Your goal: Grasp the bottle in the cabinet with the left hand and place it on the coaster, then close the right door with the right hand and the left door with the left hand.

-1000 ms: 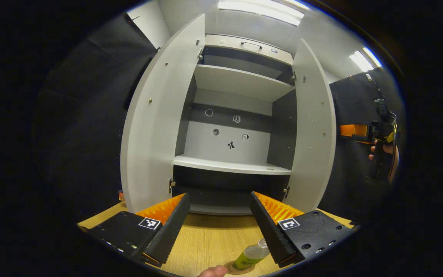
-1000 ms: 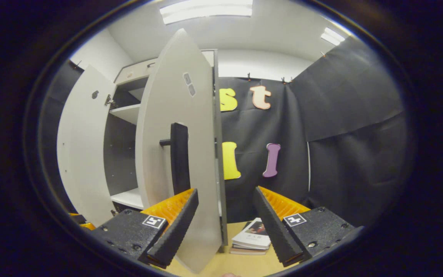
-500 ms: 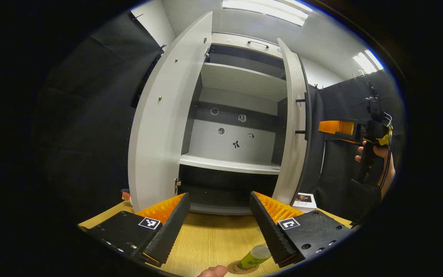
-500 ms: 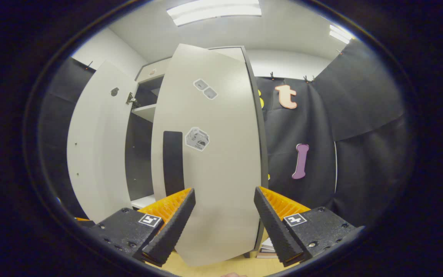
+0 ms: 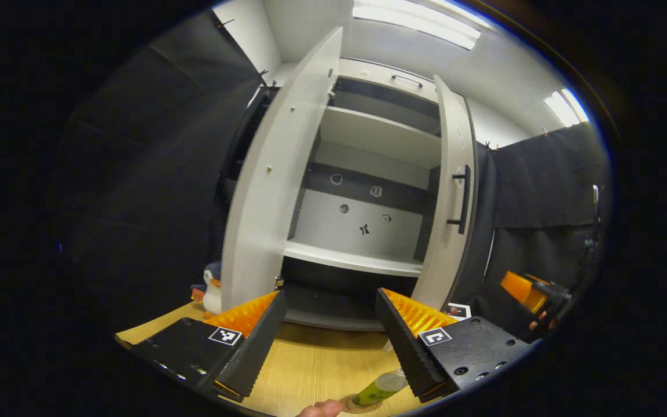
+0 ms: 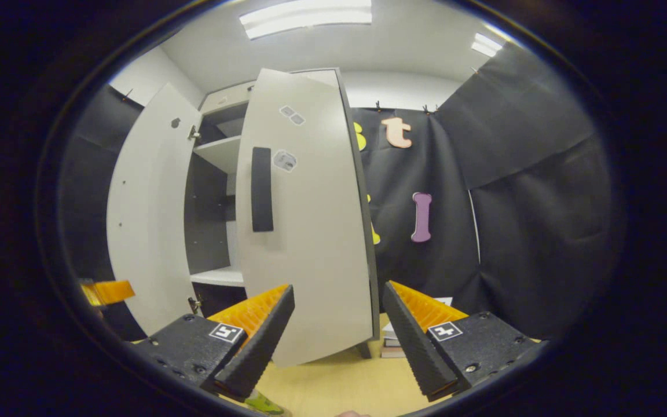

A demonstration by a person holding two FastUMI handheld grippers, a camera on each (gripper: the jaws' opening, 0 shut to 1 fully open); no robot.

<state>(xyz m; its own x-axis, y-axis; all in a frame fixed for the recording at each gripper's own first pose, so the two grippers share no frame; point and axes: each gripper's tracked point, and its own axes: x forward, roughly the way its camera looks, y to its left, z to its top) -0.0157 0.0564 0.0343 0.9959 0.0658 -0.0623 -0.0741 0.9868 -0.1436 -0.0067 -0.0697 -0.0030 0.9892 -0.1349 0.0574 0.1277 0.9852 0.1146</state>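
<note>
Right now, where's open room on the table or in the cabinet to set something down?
The tabletop between the cabinet base and the bottle is bare. The cabinet's middle shelf looks bare too. It's tighter around the bottle on its coaster, the penguin toy and the books.

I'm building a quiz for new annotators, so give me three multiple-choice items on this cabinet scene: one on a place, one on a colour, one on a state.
1. Where is the green plastic bottle?
A. on the cabinet's middle shelf
B. on the round coaster on the wooden table
C. between the left gripper's fingers

2. What colour is the bar handle on the right door?
A. black
B. white
C. yellow

3. How does the right door stand?
A. fully shut
B. partly shut
C. taken off

Answers:
1 B: the green plastic bottle stands on the round coaster, below the open left gripper.
2 A: the bar handle is black.
3 B: the right door leaves a gap to the left door.
</note>
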